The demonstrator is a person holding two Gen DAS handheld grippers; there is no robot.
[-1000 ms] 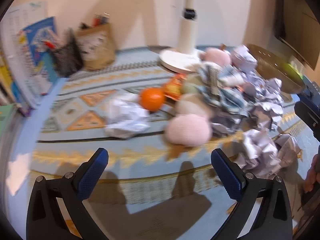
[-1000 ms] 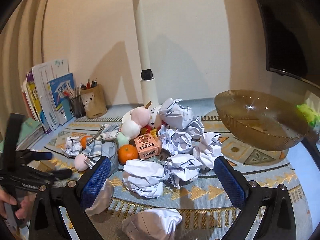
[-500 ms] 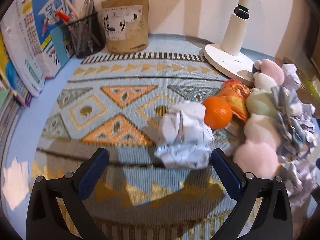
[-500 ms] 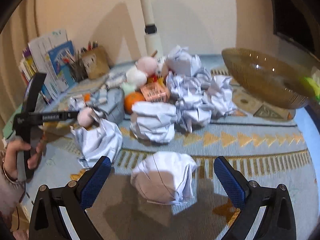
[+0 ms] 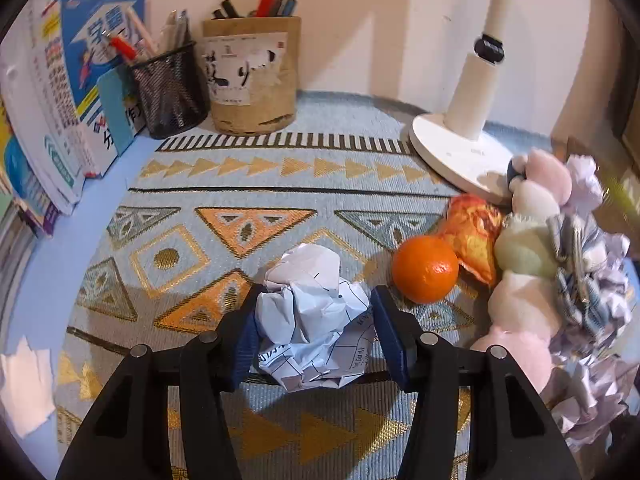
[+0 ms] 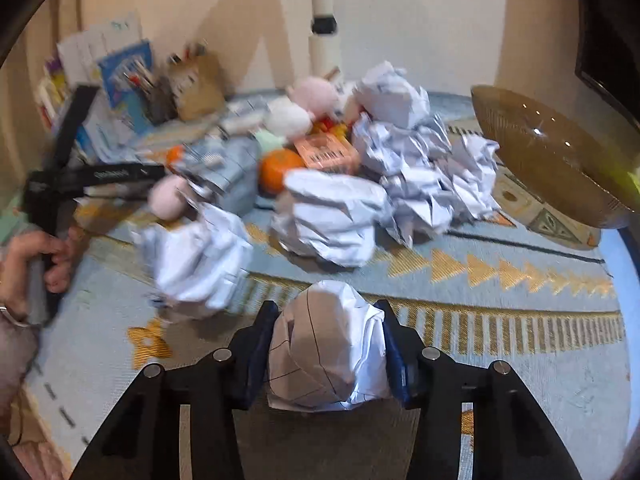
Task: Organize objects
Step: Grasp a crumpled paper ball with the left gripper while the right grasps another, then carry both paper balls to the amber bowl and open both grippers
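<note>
- Left gripper: clamped on a paper ball resting on the rug; orange just beside it
- Right gripper: clamped on another paper wad, near the rug's front edge; bowl toward the far right corner

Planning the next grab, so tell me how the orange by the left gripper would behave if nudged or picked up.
The orange is round and sits free on the flat mat, so a nudge would probably send it rolling. Its skin looks smooth and a little shiny, so the pads may slip unless they close across its middle. It looks firm, unlike the crumpled paper ball in the left gripper.
</note>
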